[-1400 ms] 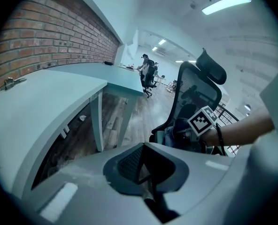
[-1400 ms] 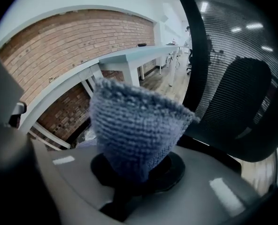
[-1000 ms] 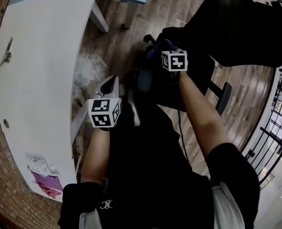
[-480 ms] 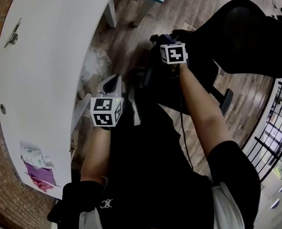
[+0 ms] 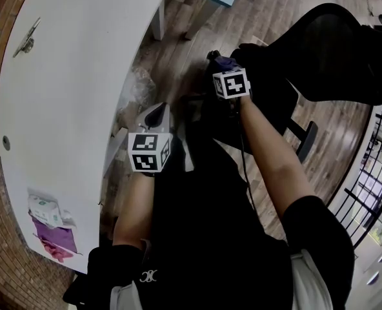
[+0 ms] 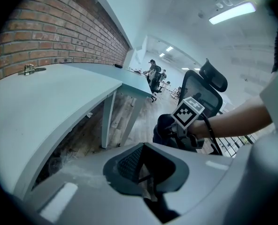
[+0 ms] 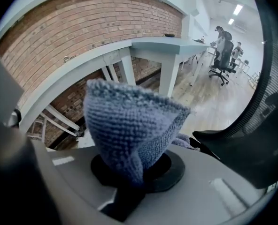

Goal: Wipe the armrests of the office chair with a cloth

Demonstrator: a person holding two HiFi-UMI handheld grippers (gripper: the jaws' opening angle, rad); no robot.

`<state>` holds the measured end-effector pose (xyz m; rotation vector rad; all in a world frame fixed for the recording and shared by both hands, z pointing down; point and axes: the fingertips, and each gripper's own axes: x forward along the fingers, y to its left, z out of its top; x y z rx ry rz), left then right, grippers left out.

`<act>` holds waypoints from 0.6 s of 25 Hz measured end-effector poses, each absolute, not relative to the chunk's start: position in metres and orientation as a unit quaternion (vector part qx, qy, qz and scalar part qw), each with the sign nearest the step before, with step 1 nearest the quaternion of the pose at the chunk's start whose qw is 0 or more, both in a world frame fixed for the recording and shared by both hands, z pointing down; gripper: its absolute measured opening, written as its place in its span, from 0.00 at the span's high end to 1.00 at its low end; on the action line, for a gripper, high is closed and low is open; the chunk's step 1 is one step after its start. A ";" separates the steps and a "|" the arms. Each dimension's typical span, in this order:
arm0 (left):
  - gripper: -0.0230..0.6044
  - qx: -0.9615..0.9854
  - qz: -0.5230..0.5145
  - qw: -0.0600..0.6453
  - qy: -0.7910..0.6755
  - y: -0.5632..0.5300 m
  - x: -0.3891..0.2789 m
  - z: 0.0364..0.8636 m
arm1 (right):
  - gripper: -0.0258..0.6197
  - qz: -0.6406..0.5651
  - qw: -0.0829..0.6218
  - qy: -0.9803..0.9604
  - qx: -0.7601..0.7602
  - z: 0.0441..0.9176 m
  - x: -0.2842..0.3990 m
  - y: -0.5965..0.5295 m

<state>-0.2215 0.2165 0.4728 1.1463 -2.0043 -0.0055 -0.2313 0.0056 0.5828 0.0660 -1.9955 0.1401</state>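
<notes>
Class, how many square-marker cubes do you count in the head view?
2. One cube sits on the left gripper, lower left of centre; the other cube rides the right gripper, beside the office chair. None appears hidden.

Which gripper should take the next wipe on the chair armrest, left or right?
Right. The right gripper has its jaws shut on the cloth, close by the chair; the left gripper is empty, back beside the desk.

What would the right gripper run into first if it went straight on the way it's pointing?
Probably the office chair's black armrest, just right of the held cloth; the cloth hides dead centre, so that's uncertain.
</notes>
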 end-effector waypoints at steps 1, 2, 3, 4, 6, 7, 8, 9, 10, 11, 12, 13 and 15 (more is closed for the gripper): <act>0.95 0.455 -0.002 0.404 -0.793 0.218 -0.221 0.473 | 0.87 0.063 0.540 -0.839 0.024 0.583 -0.228 0.011; 0.95 0.456 -0.002 0.404 -0.793 0.219 -0.221 0.472 | 0.87 0.067 0.541 -0.838 0.021 0.583 -0.226 0.017; 0.95 0.456 -0.003 0.404 -0.793 0.221 -0.221 0.472 | 0.87 0.071 0.542 -0.837 0.018 0.583 -0.223 0.022; 0.95 0.457 -0.004 0.404 -0.793 0.222 -0.221 0.472 | 0.87 0.073 0.543 -0.836 0.015 0.583 -0.221 0.027; 0.95 0.460 -0.004 0.403 -0.792 0.224 -0.220 0.470 | 0.87 0.080 0.547 -0.833 0.009 0.583 -0.215 0.038; 0.95 0.461 -0.004 0.402 -0.791 0.224 -0.219 0.469 | 0.87 0.086 0.549 -0.831 0.007 0.583 -0.212 0.043; 0.95 0.463 -0.004 0.402 -0.790 0.225 -0.218 0.468 | 0.87 0.093 0.550 -0.830 0.006 0.583 -0.209 0.048; 0.95 0.465 -0.003 0.401 -0.789 0.225 -0.217 0.467 | 0.87 0.100 0.550 -0.829 0.006 0.582 -0.206 0.053; 0.95 0.467 -0.003 0.401 -0.788 0.225 -0.216 0.467 | 0.87 0.106 0.551 -0.828 0.006 0.582 -0.204 0.057; 0.95 0.469 -0.003 0.401 -0.787 0.225 -0.215 0.467 | 0.87 0.112 0.551 -0.827 0.004 0.582 -0.201 0.063; 0.95 0.471 -0.003 0.401 -0.786 0.225 -0.215 0.467 | 0.87 0.117 0.552 -0.826 0.002 0.582 -0.198 0.068; 0.95 0.473 -0.002 0.400 -0.785 0.225 -0.214 0.467 | 0.87 0.121 0.553 -0.825 -0.003 0.582 -0.194 0.075; 0.95 0.477 0.001 0.400 -0.783 0.225 -0.212 0.466 | 0.87 0.130 0.553 -0.823 -0.013 0.582 -0.184 0.090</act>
